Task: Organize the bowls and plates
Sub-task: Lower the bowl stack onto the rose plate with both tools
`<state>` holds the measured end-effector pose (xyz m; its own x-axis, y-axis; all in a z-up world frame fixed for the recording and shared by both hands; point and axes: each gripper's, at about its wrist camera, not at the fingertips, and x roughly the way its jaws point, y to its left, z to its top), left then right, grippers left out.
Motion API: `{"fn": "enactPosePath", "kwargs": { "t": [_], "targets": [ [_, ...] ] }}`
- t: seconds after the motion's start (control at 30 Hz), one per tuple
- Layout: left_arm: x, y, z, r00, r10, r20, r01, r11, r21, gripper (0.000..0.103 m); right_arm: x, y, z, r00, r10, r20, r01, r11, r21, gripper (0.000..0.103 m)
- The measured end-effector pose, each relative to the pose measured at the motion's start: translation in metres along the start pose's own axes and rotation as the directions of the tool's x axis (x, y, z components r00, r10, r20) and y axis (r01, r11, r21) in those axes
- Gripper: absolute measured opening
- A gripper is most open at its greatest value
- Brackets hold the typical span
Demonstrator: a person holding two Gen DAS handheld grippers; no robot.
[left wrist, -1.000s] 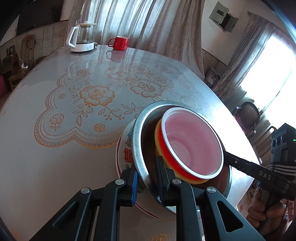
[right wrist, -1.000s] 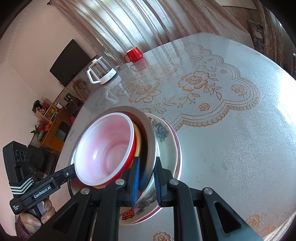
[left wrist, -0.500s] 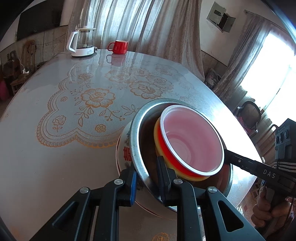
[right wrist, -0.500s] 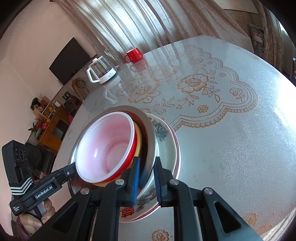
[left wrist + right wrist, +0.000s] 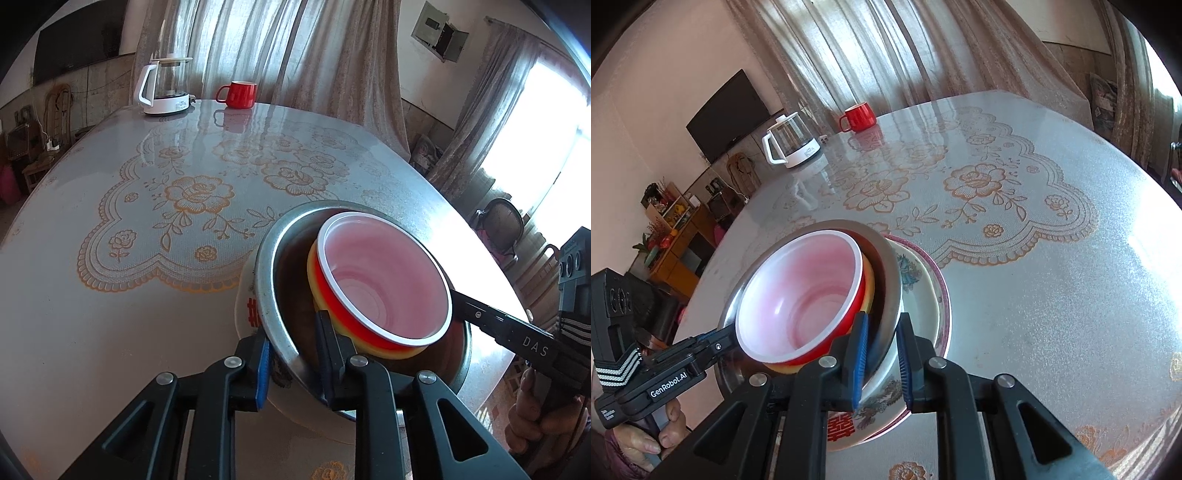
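- Since the earlier frame the left gripper [image 5: 291, 360] has spread its jaws a little and they are opening now, with the near rim of the steel bowl [image 5: 266, 284] between them; one pad sits inside the rim, the other just outside it, and a small gap shows at the outer pad. The stack itself has hardly shifted.
- The right gripper [image 5: 881, 356] is pinching the steel bowl's rim on the opposite side, one blue pad inside and one outside, pressed together on the metal.
- Count: one nested stack, at the near edge of the round table [image 5: 92, 314]. From the inside out it holds one red bowl with a white lining [image 5: 798, 299], one yellow bowl [image 5: 870, 291] showing only as a band under it, one steel bowl, one white patterned bowl [image 5: 912, 273], and one plate with a dark red rim [image 5: 943, 299] at the bottom.
- All the bowls open upward, tipped slightly; being round, they have no long axis.
- At the far side stand one red mug [image 5: 240, 94] and one glass kettle with a white handle [image 5: 162, 88], near each other.
- Writing: red Chinese characters on the white patterned bowl's outer wall; "GenRobot.AI" on the left gripper's body; "DAS" on the right gripper's finger.
- A hand [image 5: 532, 413] grips the right gripper's handle.
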<state>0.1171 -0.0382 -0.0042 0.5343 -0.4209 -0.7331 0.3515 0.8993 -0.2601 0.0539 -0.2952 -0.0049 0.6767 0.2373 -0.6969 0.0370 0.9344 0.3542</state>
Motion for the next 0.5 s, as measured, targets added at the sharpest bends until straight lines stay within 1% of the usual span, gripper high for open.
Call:
{"fn": "enactPosePath", "kwargs": {
  "t": [0.1, 0.17, 0.23, 0.33, 0.5],
  "targets": [
    [0.0, 0.0, -0.003, 1.0, 0.006, 0.01, -0.006, 1.0, 0.0, 0.023, -0.001, -0.002, 0.0, 1.0, 0.01, -0.004, -0.01, 1.0, 0.001, 0.015],
    [0.0, -0.002, -0.004, 1.0, 0.019, 0.016, -0.019, 1.0, 0.006, 0.025, 0.0, -0.005, -0.001, 0.999, 0.039, -0.011, -0.039, 0.999, 0.02, 0.017],
    [0.0, -0.002, -0.004, 1.0, 0.024, 0.019, -0.024, 1.0, 0.011, 0.025, 0.0, -0.008, -0.003, 0.998, 0.06, -0.021, -0.059, 0.997, 0.043, 0.021],
    [-0.001, -0.004, -0.006, 0.999, 0.039, 0.033, -0.04, 0.999, 0.019, 0.026, -0.003, -0.011, -0.007, 0.997, 0.082, -0.017, -0.081, 0.995, 0.059, 0.022],
    [-0.003, -0.005, -0.007, 0.998, 0.046, 0.043, -0.048, 0.998, 0.029, 0.027, -0.006, -0.009, -0.011, 0.997, 0.079, 0.005, -0.079, 0.996, 0.044, 0.022]
  ]
}}
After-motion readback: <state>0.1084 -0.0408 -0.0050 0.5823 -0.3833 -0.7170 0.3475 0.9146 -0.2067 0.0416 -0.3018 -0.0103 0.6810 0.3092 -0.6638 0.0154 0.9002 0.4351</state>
